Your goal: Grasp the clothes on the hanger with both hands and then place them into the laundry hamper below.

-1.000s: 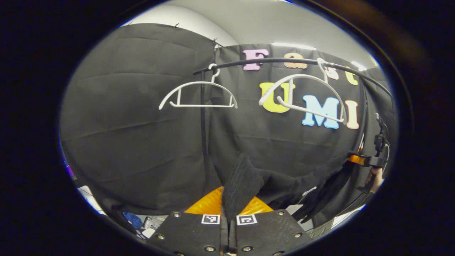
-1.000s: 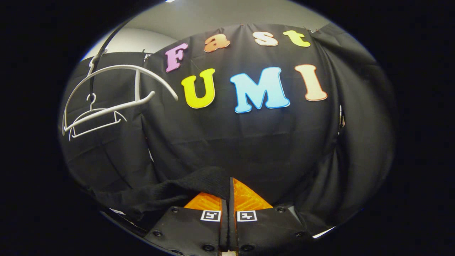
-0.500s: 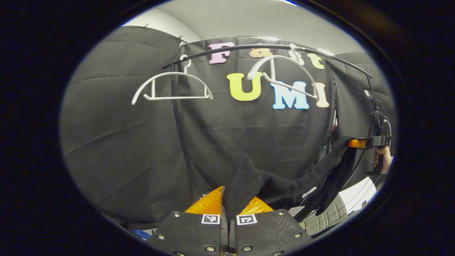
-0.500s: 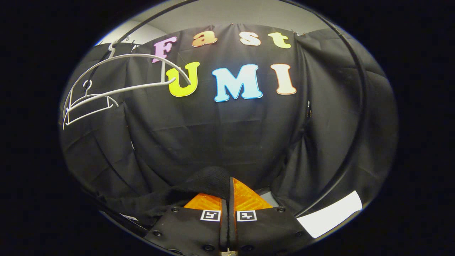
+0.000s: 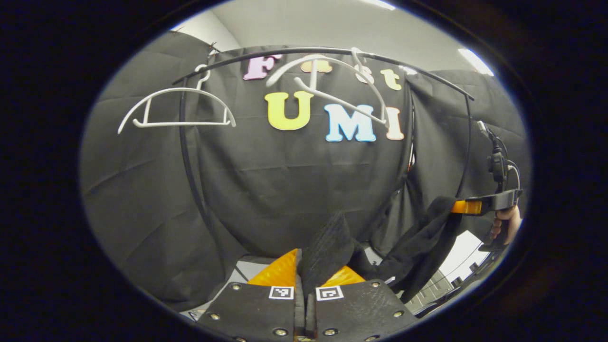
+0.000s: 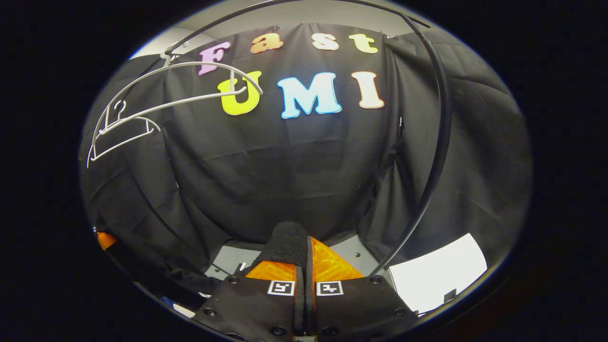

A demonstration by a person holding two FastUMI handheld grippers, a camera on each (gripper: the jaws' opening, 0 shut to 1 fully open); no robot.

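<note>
Both claws stay clenched on the black garment: left claw and right claw each pinch a fold; the garment now sags lower between them, well below the bare hangers; lowering toward the hamper seems underway.

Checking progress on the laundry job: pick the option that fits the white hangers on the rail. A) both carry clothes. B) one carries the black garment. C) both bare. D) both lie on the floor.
C: both white hangers hang bare from the rail, while the black garment stretches between the two grippers below.
</note>
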